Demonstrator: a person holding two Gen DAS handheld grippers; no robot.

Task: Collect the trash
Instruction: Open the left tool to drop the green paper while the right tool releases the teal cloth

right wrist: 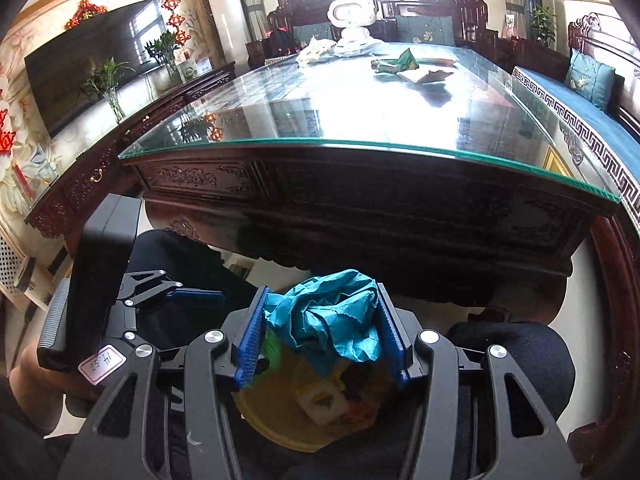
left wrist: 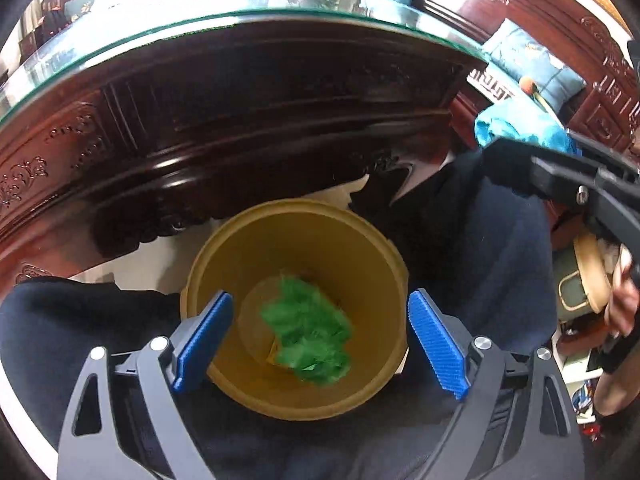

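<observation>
The right claw (right wrist: pixel 320 332) was clamped on a crumpled teal paper wad (right wrist: pixel 328 320), pinched across its middle between the blue pads (right wrist: pixel 250 344). It looked light, soft and compressible, so a grip through the bulk seemed safer than one on a loose corner. The wad hung just above the yellow bin (right wrist: pixel 280 432), which stood between the person's knees. The left claw (left wrist: pixel 316 344) stood wide apart and empty over the same bin (left wrist: pixel 296 404), where green crumpled paper (left wrist: pixel 308 340) lay inside. More scraps (right wrist: pixel 404 66) remained on the glass-topped table (right wrist: pixel 320 112).
</observation>
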